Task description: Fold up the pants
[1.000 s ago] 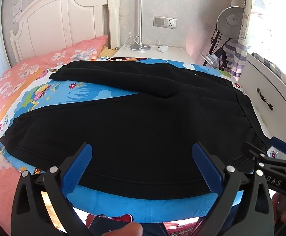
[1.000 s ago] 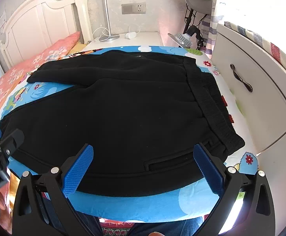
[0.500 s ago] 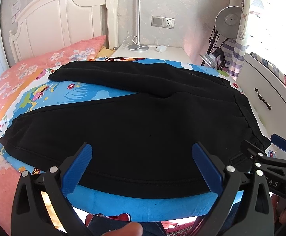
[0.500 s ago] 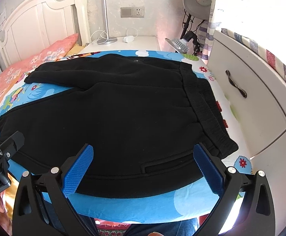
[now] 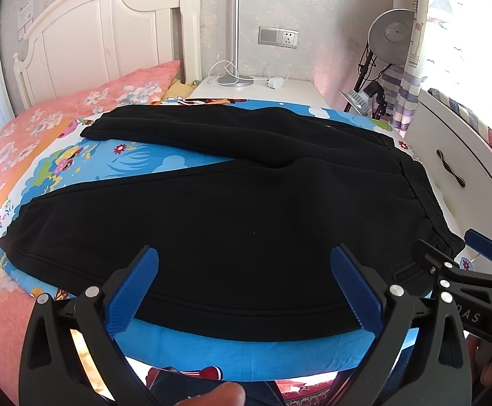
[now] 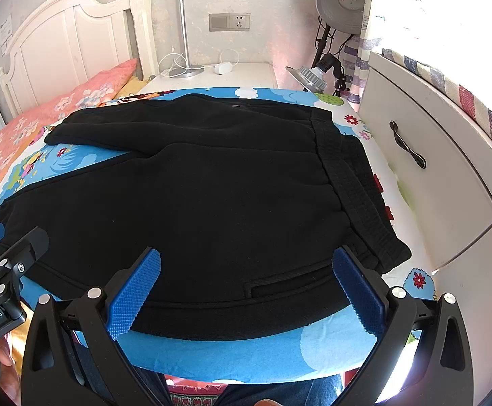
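Frankly, with both my left gripper [image 5: 244, 291] and right gripper [image 6: 246, 292] spread wide and empty, I judge the black sweatpants [image 5: 232, 203] sprawled mid-frame on the cartoon sheet [image 5: 246, 352] thick, soft, floppy, best pinched at waistband [image 6: 354, 182] and near-leg hem.

A white wooden headboard [image 5: 103, 34] is standing behind a pink floral pillow [image 5: 120, 91]. A silver pole lamp [image 5: 235, 34] is sitting on the white nightstand [image 5: 293, 91], with a round grey desk lamp [image 6: 342, 0] leaning beside a white drawer cabinet [image 6: 431, 176].
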Action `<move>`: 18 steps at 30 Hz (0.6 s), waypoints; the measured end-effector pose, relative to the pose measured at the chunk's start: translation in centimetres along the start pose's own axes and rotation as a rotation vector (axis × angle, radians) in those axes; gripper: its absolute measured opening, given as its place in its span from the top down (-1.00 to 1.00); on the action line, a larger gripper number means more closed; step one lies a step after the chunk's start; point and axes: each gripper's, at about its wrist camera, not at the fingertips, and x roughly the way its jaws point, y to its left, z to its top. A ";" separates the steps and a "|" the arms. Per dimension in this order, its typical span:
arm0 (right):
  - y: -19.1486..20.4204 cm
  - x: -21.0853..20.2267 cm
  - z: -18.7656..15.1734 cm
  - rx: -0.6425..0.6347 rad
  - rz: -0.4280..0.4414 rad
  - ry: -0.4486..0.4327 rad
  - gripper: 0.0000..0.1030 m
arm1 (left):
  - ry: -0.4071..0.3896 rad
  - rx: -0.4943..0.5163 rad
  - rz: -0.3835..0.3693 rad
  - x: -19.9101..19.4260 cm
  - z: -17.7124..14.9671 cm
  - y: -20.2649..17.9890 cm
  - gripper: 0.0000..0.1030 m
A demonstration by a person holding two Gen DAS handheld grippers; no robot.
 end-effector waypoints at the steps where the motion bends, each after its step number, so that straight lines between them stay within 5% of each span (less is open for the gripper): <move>1: 0.0 0.0 0.0 -0.001 0.001 0.001 -0.91 | 0.002 -0.001 -0.001 0.0 0.1 0.1 -0.97; 18: -0.5 0.1 -0.2 0.000 0.002 0.004 -0.91 | 0.008 -0.001 -0.004 0.1 -0.3 0.4 -0.97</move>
